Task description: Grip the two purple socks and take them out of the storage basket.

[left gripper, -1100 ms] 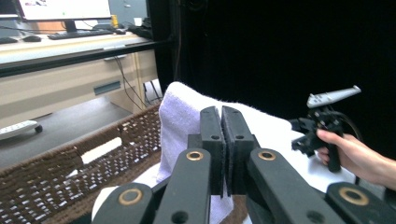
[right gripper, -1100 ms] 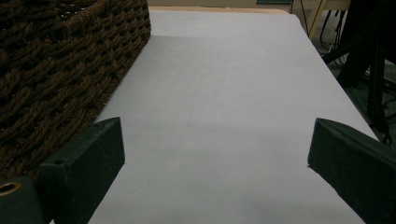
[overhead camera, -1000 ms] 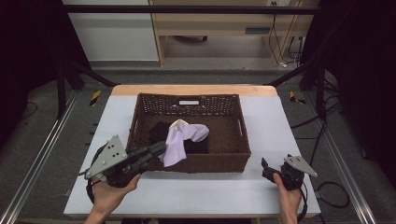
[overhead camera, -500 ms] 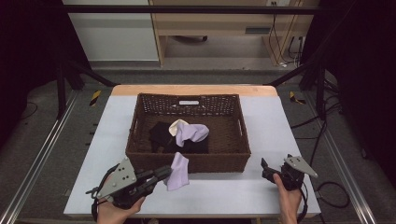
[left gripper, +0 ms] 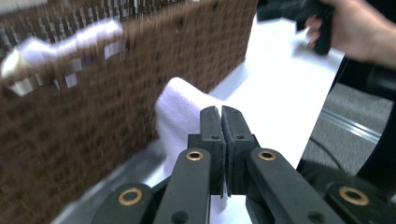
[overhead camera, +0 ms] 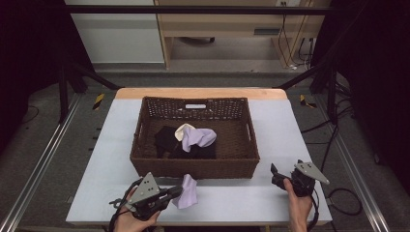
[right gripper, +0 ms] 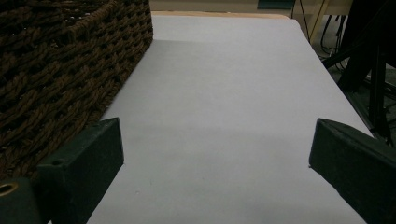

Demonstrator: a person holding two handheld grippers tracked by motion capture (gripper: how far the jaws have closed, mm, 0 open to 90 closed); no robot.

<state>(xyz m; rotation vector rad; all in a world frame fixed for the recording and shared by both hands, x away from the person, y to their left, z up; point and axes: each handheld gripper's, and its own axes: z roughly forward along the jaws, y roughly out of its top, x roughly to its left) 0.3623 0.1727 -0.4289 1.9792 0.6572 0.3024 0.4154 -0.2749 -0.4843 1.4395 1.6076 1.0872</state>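
In the high view, the left gripper (overhead camera: 175, 192) sits low at the near edge of the surface (overhead camera: 116, 159), its fingers clenched on one lilac cloth (overhead camera: 187, 190). The cloth hangs from the fingertips just in front of the basket (overhead camera: 193, 166), its long axis running from the fingers up toward the basket's near wall. It looks about to be laid on the surface, so the left hand is the one that counts; the right gripper (overhead camera: 278, 175) rests well apart at the near right corner. One basket is there, and inside it three pieces: a black one (overhead camera: 167, 140), a cream one (overhead camera: 183, 129) and a second lilac one (overhead camera: 200, 137).

In the left gripper view, the two fingers (left gripper: 211, 135) are pressed together with the pale cloth (left gripper: 180, 112) pinched at their tips and bulging away to their left, right beside the woven basket wall (left gripper: 93, 112). Bare surface (left gripper: 280, 93) lies ahead and to the right.

In the right gripper view, the fingers (right gripper: 84, 163) stand wide apart and released, with nothing between them but surface (right gripper: 219, 116); the basket corner (right gripper: 60, 60) lies to their left.
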